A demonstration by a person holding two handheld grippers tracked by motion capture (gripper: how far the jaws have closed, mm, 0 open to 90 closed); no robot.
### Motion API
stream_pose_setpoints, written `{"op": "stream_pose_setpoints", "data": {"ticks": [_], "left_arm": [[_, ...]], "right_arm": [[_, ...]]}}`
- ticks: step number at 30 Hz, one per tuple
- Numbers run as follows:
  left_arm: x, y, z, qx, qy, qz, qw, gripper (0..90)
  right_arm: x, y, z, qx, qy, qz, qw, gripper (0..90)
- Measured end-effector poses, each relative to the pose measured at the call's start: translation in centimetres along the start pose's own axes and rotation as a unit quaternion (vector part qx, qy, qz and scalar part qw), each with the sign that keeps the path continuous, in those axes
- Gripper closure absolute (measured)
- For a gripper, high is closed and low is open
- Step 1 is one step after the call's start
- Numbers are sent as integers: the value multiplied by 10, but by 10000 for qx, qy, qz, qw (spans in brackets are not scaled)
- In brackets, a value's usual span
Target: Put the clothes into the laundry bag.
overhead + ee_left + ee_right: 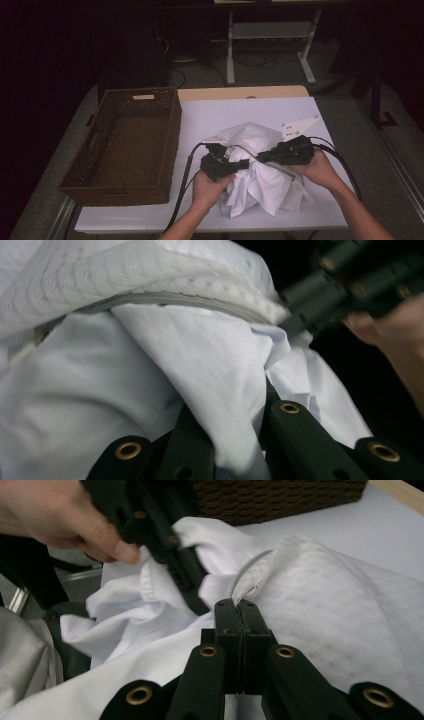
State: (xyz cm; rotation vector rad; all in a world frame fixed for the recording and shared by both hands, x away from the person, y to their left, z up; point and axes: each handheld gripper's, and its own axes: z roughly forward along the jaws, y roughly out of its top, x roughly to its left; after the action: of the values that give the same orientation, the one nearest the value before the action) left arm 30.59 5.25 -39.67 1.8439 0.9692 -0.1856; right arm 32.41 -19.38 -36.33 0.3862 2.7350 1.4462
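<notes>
White cloth (260,172), bunched into a heap, lies on the table (210,120) just right of the brown wicker basket (127,145) in the high view. The left gripper (241,164) comes at the heap from its left side, and the right gripper (260,157) from its right, so the two tips meet near the middle of the cloth, close to each other. A hand holds each tool at the near side of the heap.

Seen from the left gripper view, a fold of the cloth (200,365) runs down between the two black jaws, which are pinched together on it. A grey zipper band (165,300) crosses the cloth above that fold, and the right gripper (300,322) bites the fabric at the band's right end.

From the right gripper view, the jaws are pressed tight together on a textured edge of the cloth (320,590). The left gripper (200,605) grips the fabric just left of that edge, with the basket (280,497) beyond the cloth.
</notes>
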Motion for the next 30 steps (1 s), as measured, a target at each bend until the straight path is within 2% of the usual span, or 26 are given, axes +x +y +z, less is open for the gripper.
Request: {"op": "stream_pose_setpoints", "data": {"ticks": [2, 3, 4, 5, 6, 7, 9, 11, 13, 15, 17, 18, 20, 21, 23, 24, 25, 26, 27, 28, 29, 30], "left_arm": [[7, 0, 14, -66, -83, -254, 9996, 849], [11, 1, 23, -96, -93, -311, 9994, 849], [14, 2, 33, -97, -3, -321, 9994, 849], [20, 2, 44, -104, 15, -460, 9989, 849], [25, 1, 54, -139, 21, -593, 9981, 849], [29, 1, 63, -129, 40, -640, 9979, 848], [34, 1, 69, -210, -21, -811, 9965, 841], [31, 3, 64, -182, -3, -651, 9977, 819], [27, 5, 52, -39, 39, -410, 9991, 721], [22, 7, 37, 311, 96, -152, 9994, 546], [21, 8, 24, 740, 239, 88, 9969, 405], [22, 8, 18, 891, 331, 115, 9954, 362], [27, 8, 9, 900, 437, 182, 9948, 328], [31, 9, 11, 901, 444, 102, 9949, 311], [43, 11, 22, 867, 238, -242, 9957, 271], [48, 10, 30, 815, 102, -398, 9958, 284], [53, 9, 38, 762, -84, -591, 9953, 333], [56, 7, 45, 687, -191, -675, 9952, 438], [55, 5, 49, 553, -178, -623, 9964, 576], [52, 3, 50, 365, -249, -588, 9973, 707], [48, 2, 49, 268, -345, -546, 9976, 795], [42, 2, 46, 220, -367, -409, 9982, 827]], "right_arm": [[2, 3, 4, -30, 174, 11, 9998, 885], [3, 4, 5, -45, 231, 12, 9997, 886], [5, 5, 4, -54, 243, 17, 9997, 885], [6, 5, 2, -81, 259, 10, 9996, 885], [7, 4, 0, -101, 252, 19, 9996, 885], [7, 4, -2, -80, 200, 22, 9998, 885], [4, 0, -6, -33, 113, 80, 9999, 885], [1, -5, -7, 121, -48, 89, 9999, 885], [-3, -10, -8, 131, -114, 158, 9997, 885], [-6, -12, -8, 150, -202, 169, 9995, 885], [-7, -12, -9, 155, -267, 152, 9994, 885], [-7, -12, -10, 168, -310, 133, 9993, 883], [-8, -10, -11, 184, -391, 129, 9990, 880], [-9, -10, -11, 210, -429, 135, 9988, 879], [-12, -9, -10, 243, -472, 171, 9984, 879], [-12, -8, -8, 261, -481, 168, 9984, 879], [-13, -7, -6, 298, -496, 157, 9982, 880], [-13, -7, -4, 332, -508, 130, 9981, 880], [-12, -6, -3, 351, -490, 134, 9981, 880], [-13, -5, -1, 348, -484, 107, 9982, 880], [-13, -4, 0, 347, -479, 92, 9982, 881], [-13, -3, 0, 325, -471, 65, 9983, 881]]}}
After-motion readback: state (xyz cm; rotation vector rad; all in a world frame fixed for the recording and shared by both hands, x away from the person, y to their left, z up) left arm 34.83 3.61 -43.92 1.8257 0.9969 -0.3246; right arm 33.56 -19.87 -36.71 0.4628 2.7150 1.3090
